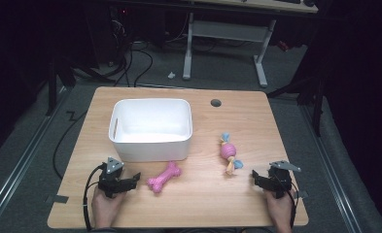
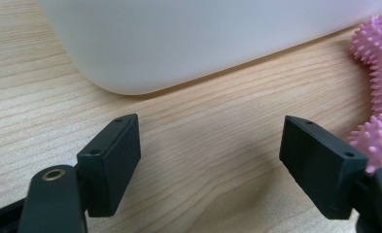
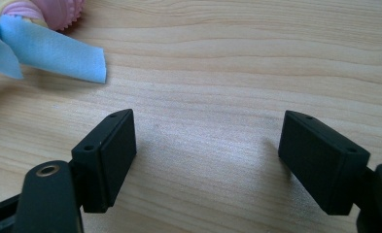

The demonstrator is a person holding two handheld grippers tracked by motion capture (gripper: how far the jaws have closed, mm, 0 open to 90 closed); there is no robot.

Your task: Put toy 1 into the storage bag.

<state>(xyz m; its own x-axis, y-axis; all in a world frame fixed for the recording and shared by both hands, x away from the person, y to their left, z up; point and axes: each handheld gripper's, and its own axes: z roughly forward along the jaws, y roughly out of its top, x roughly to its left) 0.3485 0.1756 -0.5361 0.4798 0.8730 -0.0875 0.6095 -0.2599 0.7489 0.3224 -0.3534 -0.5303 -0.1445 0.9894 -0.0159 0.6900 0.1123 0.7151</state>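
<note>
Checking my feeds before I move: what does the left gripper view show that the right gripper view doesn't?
Left gripper view: the white bin's rounded near wall straight ahead, and the spiky pink bone toy at the frame's right edge, beside the right-hand jaw.

Right gripper view: the rope toy's blue fabric strip and part of its pink ribbed ball, at upper left.

Shared: open tongs with nothing between the jaws, low over the bare wooden tabletop.

A spiky pink bone toy (image 1: 164, 177) lies flat before the white bin; a pink rope-ball toy (image 1: 229, 153) lies right.
</note>
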